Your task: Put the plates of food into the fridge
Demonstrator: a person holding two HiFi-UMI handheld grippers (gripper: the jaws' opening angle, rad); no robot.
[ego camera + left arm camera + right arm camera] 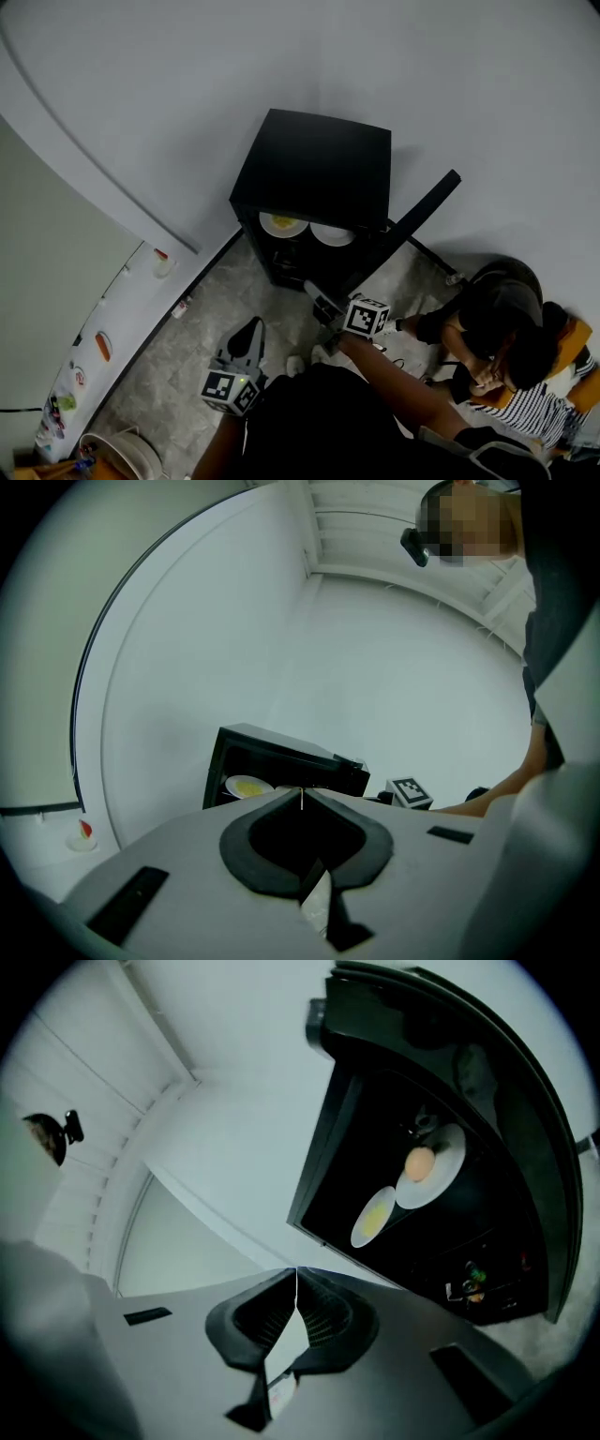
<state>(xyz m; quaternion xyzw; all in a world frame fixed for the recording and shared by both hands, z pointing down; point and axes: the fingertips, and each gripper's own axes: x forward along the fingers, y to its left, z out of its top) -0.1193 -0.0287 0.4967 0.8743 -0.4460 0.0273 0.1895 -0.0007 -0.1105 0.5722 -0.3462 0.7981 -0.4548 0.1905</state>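
A black mini fridge stands on the floor against the white wall, its door swung open to the right. Two white plates sit side by side on its upper shelf: one with yellow food, one beside it. My right gripper is in front of the opening, shut and empty; its view shows the yellow-food plate and a plate with an orange lump. My left gripper hangs farther back, jaws together and empty, pointing at the fridge and the plate.
A person in a striped top sits on the floor right of the fridge door. A white counter with small items runs along the left, with a pale bucket near its end. Small items lie on the fridge's lower shelf.
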